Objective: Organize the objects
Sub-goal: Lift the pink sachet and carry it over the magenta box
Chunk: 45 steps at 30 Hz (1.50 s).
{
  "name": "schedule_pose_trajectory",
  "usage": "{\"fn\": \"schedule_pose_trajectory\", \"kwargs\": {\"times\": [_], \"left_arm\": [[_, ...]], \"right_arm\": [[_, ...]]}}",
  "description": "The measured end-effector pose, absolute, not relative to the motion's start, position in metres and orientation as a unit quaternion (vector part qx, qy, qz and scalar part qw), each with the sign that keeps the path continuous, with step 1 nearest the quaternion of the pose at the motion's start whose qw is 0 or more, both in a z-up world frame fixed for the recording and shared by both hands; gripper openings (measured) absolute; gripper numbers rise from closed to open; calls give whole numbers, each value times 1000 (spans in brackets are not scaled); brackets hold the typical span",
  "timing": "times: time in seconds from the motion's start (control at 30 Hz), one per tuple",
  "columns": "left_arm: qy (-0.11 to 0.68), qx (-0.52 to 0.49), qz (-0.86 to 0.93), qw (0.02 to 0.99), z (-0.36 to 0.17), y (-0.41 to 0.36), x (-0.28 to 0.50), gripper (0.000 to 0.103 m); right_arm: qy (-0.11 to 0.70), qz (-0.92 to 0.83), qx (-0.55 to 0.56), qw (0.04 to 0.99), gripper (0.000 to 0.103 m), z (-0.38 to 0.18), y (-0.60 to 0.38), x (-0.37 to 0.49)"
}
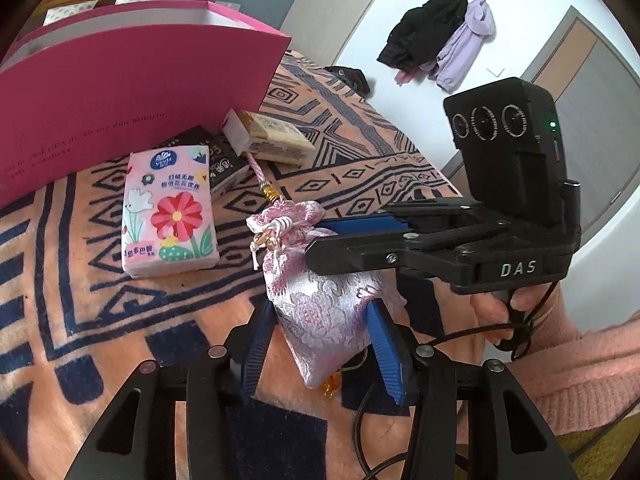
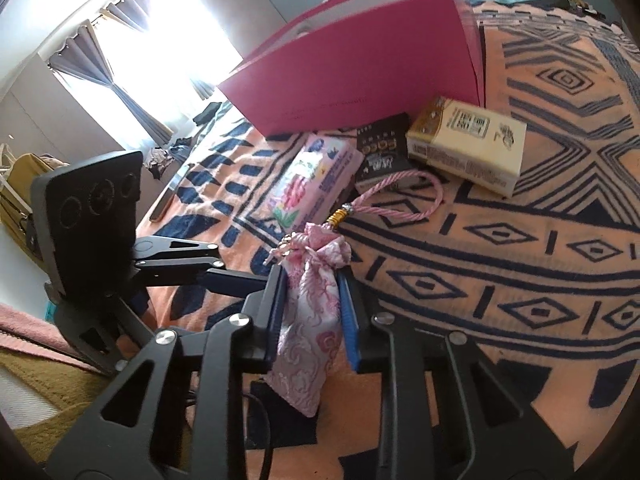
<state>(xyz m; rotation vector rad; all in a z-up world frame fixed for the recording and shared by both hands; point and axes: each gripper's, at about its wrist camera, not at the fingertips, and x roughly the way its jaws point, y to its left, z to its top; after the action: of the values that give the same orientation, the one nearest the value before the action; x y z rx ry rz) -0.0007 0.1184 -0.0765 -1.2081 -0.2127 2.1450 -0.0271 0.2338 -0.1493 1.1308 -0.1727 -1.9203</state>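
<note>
Sunlit curtained window [image 2: 132,40], patterned blanket [image 2: 520,240]

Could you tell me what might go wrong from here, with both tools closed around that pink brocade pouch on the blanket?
1. Both the left tool and the right tool pinch the soft brocade pouch; pulling apart could strain the fabric or its drawstring.
2. The pouch's pink cord loop lies against the black packet; lifting could drag that packet along.
3. A cable trails under the pouch and might snag.
</note>
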Motion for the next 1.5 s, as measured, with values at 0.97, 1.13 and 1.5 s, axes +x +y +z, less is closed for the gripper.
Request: {"fn": "schedule_pose_trajectory", "kwargs": {"times": [0.97,1.13,1.5], "left_arm": [[-65,-404,852,326,-35,107,-7,36],[-47,-379,866,323,-8,104,-15,36],[-15,-317,904,285,53,91,-71,36]], "right_arm": [[-33,-789,411,455,25,-119,215,-30],[-15,-808,373,455,25,-91,212,-35],[30,-841,292,454,25,-20,191,-83]]}}
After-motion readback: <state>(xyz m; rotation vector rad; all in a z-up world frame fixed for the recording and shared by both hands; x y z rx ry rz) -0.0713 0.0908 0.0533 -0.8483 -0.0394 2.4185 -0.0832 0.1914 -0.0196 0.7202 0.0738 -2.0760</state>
